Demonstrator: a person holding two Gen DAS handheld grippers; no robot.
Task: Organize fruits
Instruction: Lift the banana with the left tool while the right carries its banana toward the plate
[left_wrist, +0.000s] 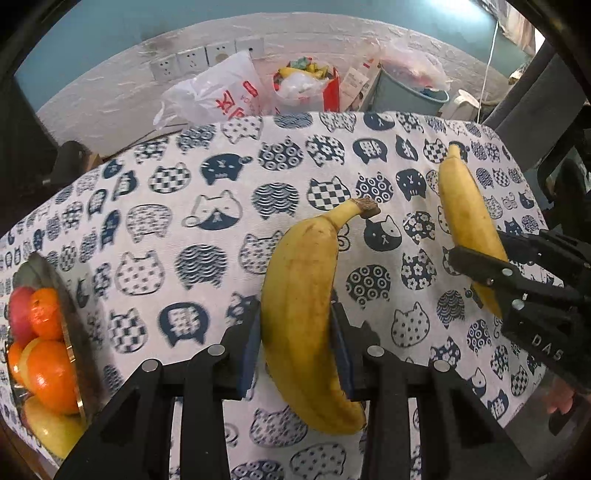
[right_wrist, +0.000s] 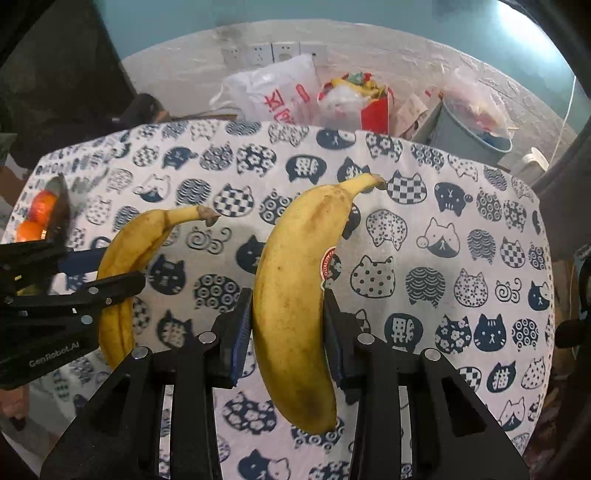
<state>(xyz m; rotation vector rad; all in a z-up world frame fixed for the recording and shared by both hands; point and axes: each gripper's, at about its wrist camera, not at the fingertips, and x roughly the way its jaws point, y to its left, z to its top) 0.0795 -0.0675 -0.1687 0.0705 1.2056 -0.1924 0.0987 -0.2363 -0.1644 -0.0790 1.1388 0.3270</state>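
My left gripper (left_wrist: 295, 343) is shut on a yellow banana (left_wrist: 303, 295) and holds it above the cat-print tablecloth (left_wrist: 184, 221), stem pointing away. My right gripper (right_wrist: 288, 328) is shut on a second banana (right_wrist: 291, 288) with a red sticker. In the left wrist view the right gripper (left_wrist: 491, 266) and its banana (left_wrist: 469, 221) show at the right. In the right wrist view the left gripper (right_wrist: 99, 280) and its banana (right_wrist: 122, 266) show at the left. A metal bowl (left_wrist: 70, 306) with oranges (left_wrist: 48, 365) and other fruit sits at the table's left edge.
Beyond the table's far edge stand a white plastic bag (left_wrist: 218, 92), a red bag (left_wrist: 310, 85) and a grey bin (left_wrist: 410, 88) against a white wall with sockets. The bowl also shows at the left in the right wrist view (right_wrist: 59, 206).
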